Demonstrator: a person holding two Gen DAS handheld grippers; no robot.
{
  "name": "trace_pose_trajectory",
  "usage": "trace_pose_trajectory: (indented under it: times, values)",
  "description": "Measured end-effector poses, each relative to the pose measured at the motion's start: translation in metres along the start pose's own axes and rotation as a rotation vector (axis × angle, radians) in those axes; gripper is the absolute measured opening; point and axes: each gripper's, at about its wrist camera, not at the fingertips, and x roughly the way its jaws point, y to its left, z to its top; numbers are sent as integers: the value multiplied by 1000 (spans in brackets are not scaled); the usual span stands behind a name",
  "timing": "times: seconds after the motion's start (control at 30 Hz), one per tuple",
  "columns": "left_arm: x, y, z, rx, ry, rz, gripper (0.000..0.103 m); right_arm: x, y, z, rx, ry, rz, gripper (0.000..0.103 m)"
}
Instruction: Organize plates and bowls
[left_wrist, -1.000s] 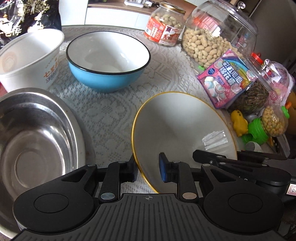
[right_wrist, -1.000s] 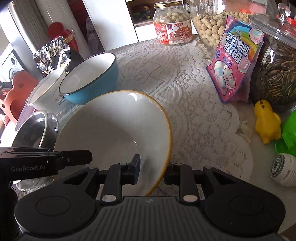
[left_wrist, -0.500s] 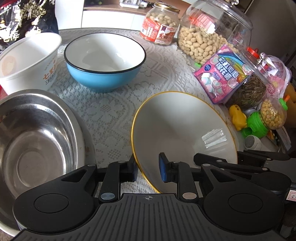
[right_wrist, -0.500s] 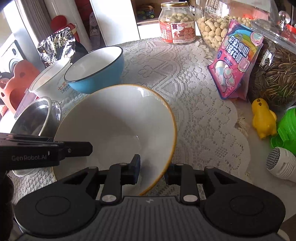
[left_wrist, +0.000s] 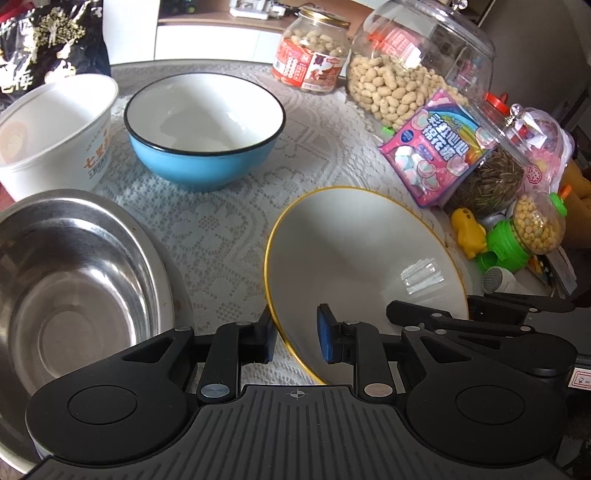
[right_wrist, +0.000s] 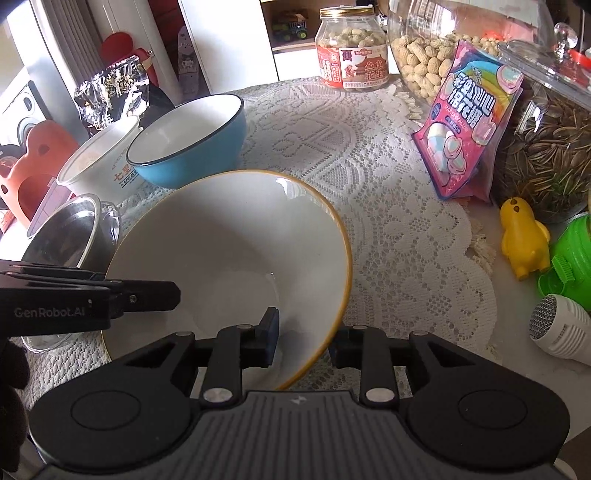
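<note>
A white bowl with a yellow rim (left_wrist: 354, 254) (right_wrist: 229, 243) is held above the lace tablecloth by both grippers. My left gripper (left_wrist: 295, 338) is shut on the bowl's left rim, one finger inside and one outside. My right gripper (right_wrist: 304, 341) is shut on the bowl's right rim the same way. A blue enamel bowl (left_wrist: 205, 129) (right_wrist: 188, 140) sits behind it. A steel bowl (left_wrist: 70, 273) (right_wrist: 70, 236) lies at the left. A white paper bowl (left_wrist: 55, 129) (right_wrist: 99, 158) stands at the far left.
Jars of peanuts (left_wrist: 314, 55) (left_wrist: 413, 62), a pink marshmallow bag (left_wrist: 436, 147), a jar of sunflower seeds (right_wrist: 546, 147), a yellow duck toy (right_wrist: 522, 240) and green-capped items (left_wrist: 506, 251) crowd the right side. A dark snack bag (left_wrist: 44, 48) stands at the back left.
Both grippers have lifted and drawn back slightly with the white bowl; the scene sits lower and farther in both views. The grip has not changed.
</note>
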Motion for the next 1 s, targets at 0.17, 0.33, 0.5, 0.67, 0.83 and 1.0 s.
trace_pose_trajectory:
  times: [0.17,0.33,0.5,0.67,0.83,1.0]
  values:
    - [-41,17,16,-33,-162,-53,26,-18,-5,11,-14,-80,-54,29]
    - [-69,57,61,-140,-288,37,26,-35,-10,43,8,-155,-85,30]
    - [-41,88,100,-197,-207,107,26,-23,6,92,19,-151,-17,38]
    - [-14,104,112,-209,-155,178,25,28,16,138,114,-23,91,38]
    - [7,112,116,-218,-96,146,25,76,29,165,148,37,118,38]
    - [25,115,126,-215,-48,149,26,125,32,177,210,154,181,38]
